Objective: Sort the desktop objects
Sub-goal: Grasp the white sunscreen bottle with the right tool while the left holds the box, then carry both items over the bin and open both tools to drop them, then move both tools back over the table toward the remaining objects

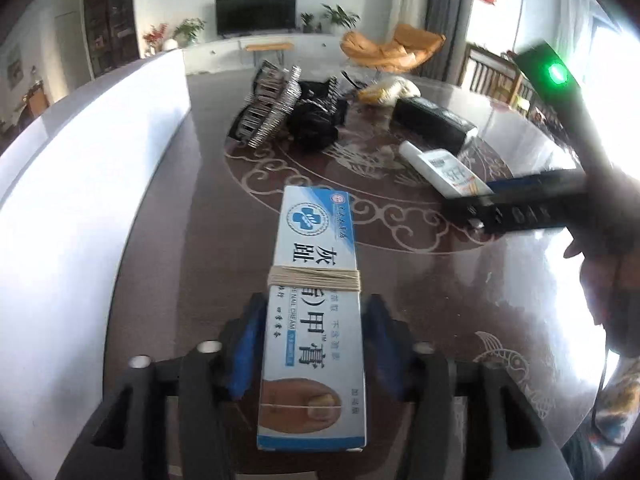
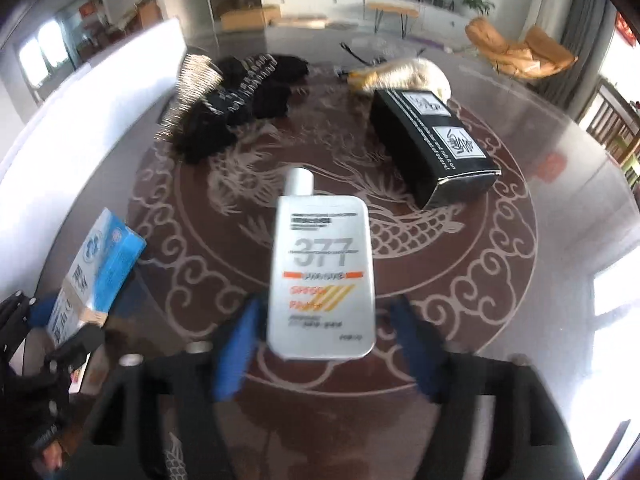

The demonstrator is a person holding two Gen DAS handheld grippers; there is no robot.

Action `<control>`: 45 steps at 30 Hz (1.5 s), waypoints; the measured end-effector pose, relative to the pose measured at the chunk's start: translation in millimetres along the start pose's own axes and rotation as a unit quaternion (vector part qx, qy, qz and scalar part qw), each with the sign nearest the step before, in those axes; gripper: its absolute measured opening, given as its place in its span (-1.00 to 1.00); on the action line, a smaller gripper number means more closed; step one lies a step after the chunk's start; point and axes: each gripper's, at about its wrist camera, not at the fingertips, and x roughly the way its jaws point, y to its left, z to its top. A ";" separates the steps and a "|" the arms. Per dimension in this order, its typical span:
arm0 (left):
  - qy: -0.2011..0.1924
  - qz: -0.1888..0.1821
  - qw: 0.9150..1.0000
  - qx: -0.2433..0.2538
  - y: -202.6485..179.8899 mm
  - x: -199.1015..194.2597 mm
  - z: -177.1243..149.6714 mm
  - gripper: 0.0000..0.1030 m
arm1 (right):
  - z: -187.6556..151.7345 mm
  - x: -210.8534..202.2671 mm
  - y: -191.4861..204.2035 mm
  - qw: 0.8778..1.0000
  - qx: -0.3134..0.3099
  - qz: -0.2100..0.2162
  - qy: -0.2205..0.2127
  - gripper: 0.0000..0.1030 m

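The setting is a home living room. A flat television (image 1: pixel 256 13) hangs on a pale wall above a long white low cabinet (image 1: pixel 280 46), with potted plants (image 1: pixel 340 16) and red flowers (image 1: pixel 155 34) set along it. An orange lounge chair (image 1: pixel 390 50) stands near grey curtains (image 1: pixel 448 8) and a bright window. A dark bookshelf (image 1: pixel 110 12) fills the left wall, and wooden dining chairs (image 2: pixel 616 128) show at the right. In front lies a round dark table (image 2: pixel 560 184) with a pale dragon-and-cloud pattern, strewn with household toiletries and boxes.
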 end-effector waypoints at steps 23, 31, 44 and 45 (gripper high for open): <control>-0.120 0.045 0.977 -0.172 198.2 -188.8 5.9 -0.16 | 89.5 -140.6 216.9 0.963 -0.092 0.234 -0.101 0.00; -0.013 0.116 0.964 -0.238 300.7 -145.8 -30.9 -0.15 | 56.0 -86.0 347.8 0.946 -0.182 0.266 -0.026 0.01; -0.076 0.106 0.965 -0.230 243.5 -157.2 -23.5 0.47 | 50.1 -112.2 245.9 0.959 -0.121 0.212 -0.146 0.89; -0.083 0.093 0.968 -0.216 227.5 -157.8 -18.2 0.47 | 47.2 -109.5 219.1 0.963 -0.101 0.193 -0.161 0.93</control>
